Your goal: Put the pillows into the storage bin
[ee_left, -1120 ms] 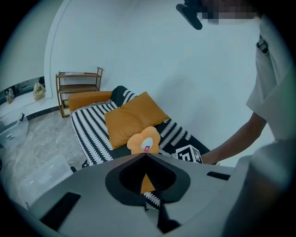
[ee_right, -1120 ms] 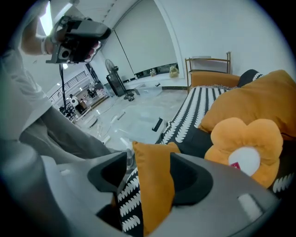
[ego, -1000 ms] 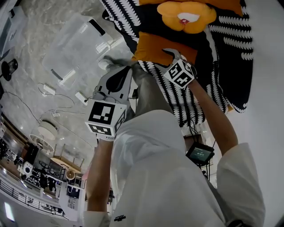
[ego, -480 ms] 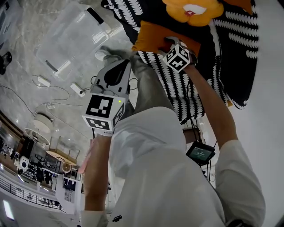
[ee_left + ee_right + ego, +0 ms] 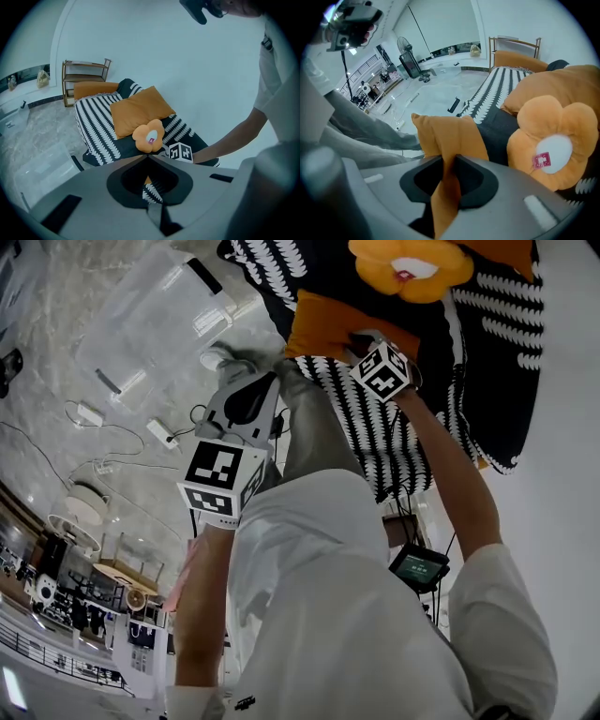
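Note:
A small orange pillow (image 5: 328,329) (image 5: 449,133) lies at the edge of a black-and-white striped sofa cover (image 5: 375,432). My right gripper (image 5: 364,343) (image 5: 448,161) is at its near edge, jaws closing, and a fold of the orange fabric is pinched between them. Beside it sit a flower-shaped orange pillow (image 5: 408,263) (image 5: 553,145) (image 5: 149,134) and a larger orange pillow (image 5: 138,110). The clear storage bin (image 5: 155,320) stands on the marble floor to the left. My left gripper (image 5: 246,395) (image 5: 147,157) hangs between bin and sofa, shut and holding nothing.
Cables and a power strip (image 5: 159,432) lie on the floor below the bin. The person's trouser leg (image 5: 314,427) runs between the two grippers. A small screen (image 5: 419,566) sits low by the sofa. A wooden shelf (image 5: 84,75) stands behind the sofa.
My right gripper has reached forward onto the small orange pillow and its jaws have come together on the fabric. The left gripper has stayed shut and barely shifted.

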A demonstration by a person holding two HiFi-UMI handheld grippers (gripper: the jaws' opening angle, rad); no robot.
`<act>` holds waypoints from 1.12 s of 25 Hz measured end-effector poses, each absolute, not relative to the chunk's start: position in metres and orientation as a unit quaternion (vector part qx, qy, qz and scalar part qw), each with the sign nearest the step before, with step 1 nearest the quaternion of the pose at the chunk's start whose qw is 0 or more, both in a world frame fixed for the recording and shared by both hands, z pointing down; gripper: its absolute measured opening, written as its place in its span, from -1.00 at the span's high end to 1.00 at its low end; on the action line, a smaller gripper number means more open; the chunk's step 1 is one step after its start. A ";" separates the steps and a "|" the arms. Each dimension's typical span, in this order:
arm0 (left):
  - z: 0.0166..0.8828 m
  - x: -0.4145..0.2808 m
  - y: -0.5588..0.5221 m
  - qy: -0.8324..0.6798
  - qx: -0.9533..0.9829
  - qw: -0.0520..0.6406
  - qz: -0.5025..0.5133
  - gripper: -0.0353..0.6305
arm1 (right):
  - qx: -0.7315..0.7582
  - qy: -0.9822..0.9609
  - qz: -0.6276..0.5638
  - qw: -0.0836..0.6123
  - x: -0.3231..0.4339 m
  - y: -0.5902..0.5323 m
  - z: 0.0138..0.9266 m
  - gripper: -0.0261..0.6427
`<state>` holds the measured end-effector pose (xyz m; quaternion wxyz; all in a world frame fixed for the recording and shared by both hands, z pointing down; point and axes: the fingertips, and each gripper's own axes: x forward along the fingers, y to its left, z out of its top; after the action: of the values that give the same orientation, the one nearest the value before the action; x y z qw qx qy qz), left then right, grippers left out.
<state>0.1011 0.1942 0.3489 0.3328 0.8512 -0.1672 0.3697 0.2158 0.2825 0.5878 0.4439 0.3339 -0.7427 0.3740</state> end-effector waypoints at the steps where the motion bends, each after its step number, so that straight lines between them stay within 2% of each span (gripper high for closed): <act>1: 0.349 0.100 0.197 -0.167 0.851 0.333 0.370 0.87 | 0.334 -0.746 0.374 0.439 0.213 0.282 0.584 0.62; 11: 0.353 0.086 0.213 -0.177 0.853 0.331 0.363 0.87 | 0.347 -0.775 0.351 0.395 0.177 0.256 0.554 0.64; 19: 0.349 0.031 0.198 -0.213 0.848 0.343 0.344 0.87 | 0.321 -0.805 0.322 0.382 0.103 0.220 0.526 0.64; 28: 0.359 -0.078 0.179 -0.254 0.834 0.366 0.325 0.87 | 0.268 -0.833 0.285 0.392 -0.027 0.185 0.523 0.68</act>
<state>-0.0777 0.1787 0.3589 0.3663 0.8341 -0.2540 0.3249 -0.0271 0.1849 0.5226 0.3915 0.2681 -0.8329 0.2849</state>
